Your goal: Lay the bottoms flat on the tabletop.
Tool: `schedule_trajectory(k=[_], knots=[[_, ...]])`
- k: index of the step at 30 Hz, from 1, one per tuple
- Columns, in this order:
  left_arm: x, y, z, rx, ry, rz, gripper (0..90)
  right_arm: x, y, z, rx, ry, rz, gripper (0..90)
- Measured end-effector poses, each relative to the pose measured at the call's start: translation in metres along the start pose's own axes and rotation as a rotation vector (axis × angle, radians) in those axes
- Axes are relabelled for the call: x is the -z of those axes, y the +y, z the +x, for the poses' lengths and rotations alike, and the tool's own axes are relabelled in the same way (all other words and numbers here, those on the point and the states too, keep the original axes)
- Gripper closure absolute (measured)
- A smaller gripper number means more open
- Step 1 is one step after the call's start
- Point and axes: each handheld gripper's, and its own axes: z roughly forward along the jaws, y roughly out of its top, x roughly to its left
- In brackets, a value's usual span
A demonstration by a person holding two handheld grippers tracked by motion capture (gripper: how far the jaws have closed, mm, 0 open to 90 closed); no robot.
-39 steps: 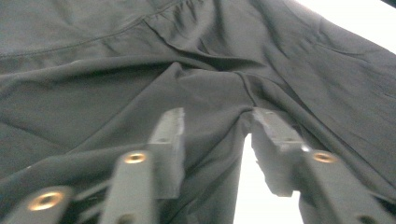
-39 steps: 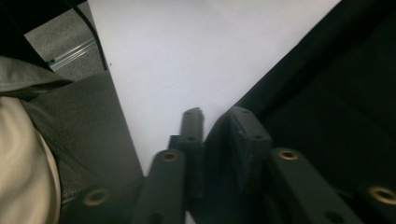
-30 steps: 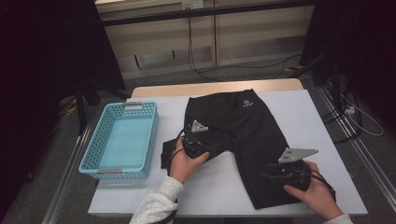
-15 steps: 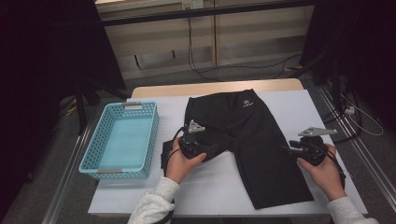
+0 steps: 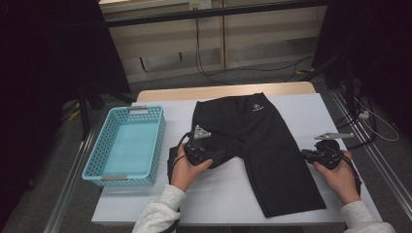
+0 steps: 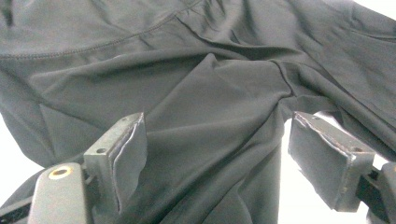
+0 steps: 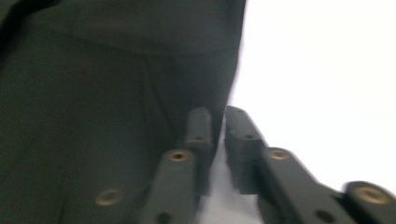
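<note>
Black shorts (image 5: 257, 141) lie flat on the white table (image 5: 218, 194), waistband at the far side, one leg stretched toward the near right. My left gripper (image 5: 221, 156) rests at the crotch; its jaws have just been opening and stand open, with loose cloth (image 6: 201, 93) between the pads (image 6: 130, 149), untouched by them. My right gripper (image 5: 303, 153) lies at the outer edge of the stretched leg. Its jaws have just been closing, and the cloth's edge (image 7: 93, 93) runs into the thin slit between the right gripper's (image 7: 218, 114) pads.
A light blue plastic basket (image 5: 124, 175) with nothing in it stands at the table's left side. Bare white table lies in front of the shorts and to their right. Cables trail on the floor beyond the table's far edge.
My right hand has moved from the leg's near end to its outer right edge, and its jaws have closed. The left hand has stayed at the crotch.
</note>
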Motion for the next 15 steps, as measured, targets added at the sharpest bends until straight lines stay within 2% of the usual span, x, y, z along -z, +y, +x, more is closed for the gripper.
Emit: schedule_trajectory(k=[1, 4, 6, 9, 10, 11, 13, 15], knots=[[0.0, 0.0, 0.0, -0.001, 0.001, -0.001, 20.4, 0.0, -0.001, 0.0, -0.006, 0.014, -0.002, 89.5], [0.001, 0.001, 0.0, -0.004, 0.003, -0.006, 20.4, 0.002, -0.001, -0.001, -0.006, 0.019, 0.007, 90.0], [0.001, 0.001, 0.0, 0.008, 0.001, -0.008, 20.4, 0.004, -0.002, -0.002, -0.008, 0.024, 0.013, 90.0], [0.003, 0.001, 0.002, -0.002, 0.005, -0.004, 20.4, 0.008, -0.005, -0.003, -0.012, 0.027, 0.015, 90.0], [0.003, 0.001, 0.001, 0.008, 0.007, -0.009, 20.4, 0.009, -0.006, -0.004, -0.008, 0.027, 0.013, 90.0], [0.003, 0.001, 0.002, -0.001, 0.004, -0.005, 20.3, 0.01, -0.007, -0.004, -0.006, 0.025, 0.01, 89.4], [0.002, 0.001, 0.001, 0.001, 0.001, -0.002, 20.0, 0.01, -0.008, -0.003, -0.004, 0.018, 0.002, 78.0], [0.001, 0.0, 0.001, 0.005, 0.005, -0.004, 20.0, 0.008, -0.007, -0.003, 0.018, 0.022, -0.009, 73.6]])
